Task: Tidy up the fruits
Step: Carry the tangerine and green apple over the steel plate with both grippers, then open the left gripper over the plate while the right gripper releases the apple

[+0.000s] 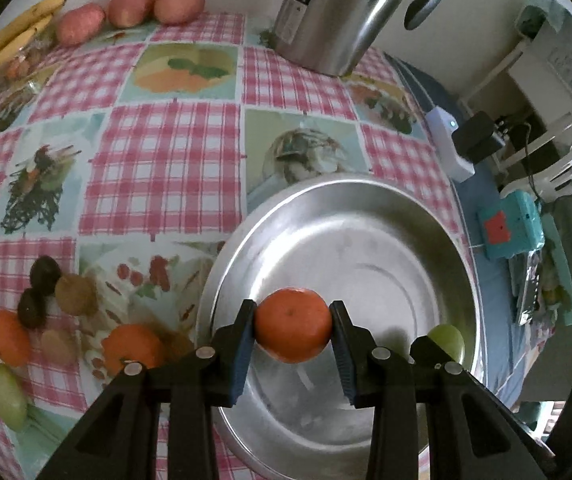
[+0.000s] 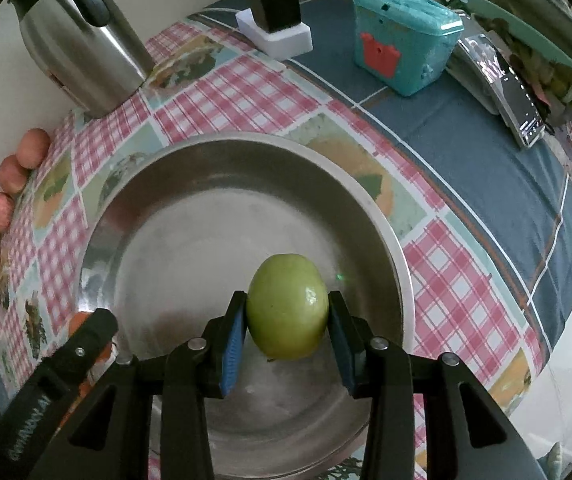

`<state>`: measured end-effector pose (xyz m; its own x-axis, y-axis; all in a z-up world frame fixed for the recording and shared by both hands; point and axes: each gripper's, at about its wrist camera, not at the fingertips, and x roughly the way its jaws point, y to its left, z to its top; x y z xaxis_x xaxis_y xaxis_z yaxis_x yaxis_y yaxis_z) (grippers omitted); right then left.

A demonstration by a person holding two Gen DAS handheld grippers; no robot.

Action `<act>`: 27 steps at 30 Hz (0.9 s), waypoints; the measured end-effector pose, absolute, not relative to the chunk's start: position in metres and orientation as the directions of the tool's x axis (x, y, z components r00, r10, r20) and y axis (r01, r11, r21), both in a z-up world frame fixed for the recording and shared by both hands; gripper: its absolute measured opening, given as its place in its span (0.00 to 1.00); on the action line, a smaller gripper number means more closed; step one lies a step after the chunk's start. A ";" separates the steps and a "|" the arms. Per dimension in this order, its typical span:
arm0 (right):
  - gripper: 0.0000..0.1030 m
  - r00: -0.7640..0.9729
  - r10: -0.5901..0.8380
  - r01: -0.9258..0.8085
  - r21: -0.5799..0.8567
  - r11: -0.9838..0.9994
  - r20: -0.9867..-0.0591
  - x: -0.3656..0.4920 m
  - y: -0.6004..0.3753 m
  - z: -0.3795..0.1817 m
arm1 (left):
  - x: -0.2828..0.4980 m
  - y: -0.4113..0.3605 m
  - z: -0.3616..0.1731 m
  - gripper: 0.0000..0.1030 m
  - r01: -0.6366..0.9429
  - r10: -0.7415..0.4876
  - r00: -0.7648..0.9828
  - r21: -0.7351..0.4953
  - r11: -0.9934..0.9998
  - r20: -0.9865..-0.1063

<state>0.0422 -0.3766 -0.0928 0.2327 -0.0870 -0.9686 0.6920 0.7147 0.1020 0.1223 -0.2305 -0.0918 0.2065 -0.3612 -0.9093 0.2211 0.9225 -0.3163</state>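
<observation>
Steel basin (image 1: 438, 216) on checked tablecloth (image 1: 165, 160); left jaws pinch an orange (image 1: 293, 325), right jaws a green apple (image 2: 287, 306)

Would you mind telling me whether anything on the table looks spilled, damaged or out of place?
Nothing stands out. The orange and green fruit are held cleanly above the metal bowl, and the kettle stands upright on the tablecloth.

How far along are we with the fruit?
Nothing lies in the steel bowl yet. In hand: left gripper grips an orange, right gripper a green fruit, both over the bowl. Left: oranges, kiwis and a green fruit on the tablecloth.
</observation>
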 end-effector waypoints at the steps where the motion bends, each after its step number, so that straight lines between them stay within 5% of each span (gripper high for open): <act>1: 0.40 0.230 -0.080 0.693 0.106 0.713 -0.970 0.042 -0.377 -0.094 | 0.122 -0.231 -0.092 0.38 0.223 -0.363 0.206 -0.317 0.922 -0.909; 27: 0.41 0.174 -0.124 0.688 0.031 0.725 -0.977 0.044 -0.370 -0.093 | 0.115 -0.230 -0.079 0.40 0.243 -0.377 0.216 -0.324 0.914 -0.901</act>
<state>0.0444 -0.3698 -0.0933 0.1740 -0.1240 -0.9769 0.6884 0.7247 0.0306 0.1152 -0.2299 -0.0794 0.2158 -0.3766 -0.9009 0.2433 0.9143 -0.3239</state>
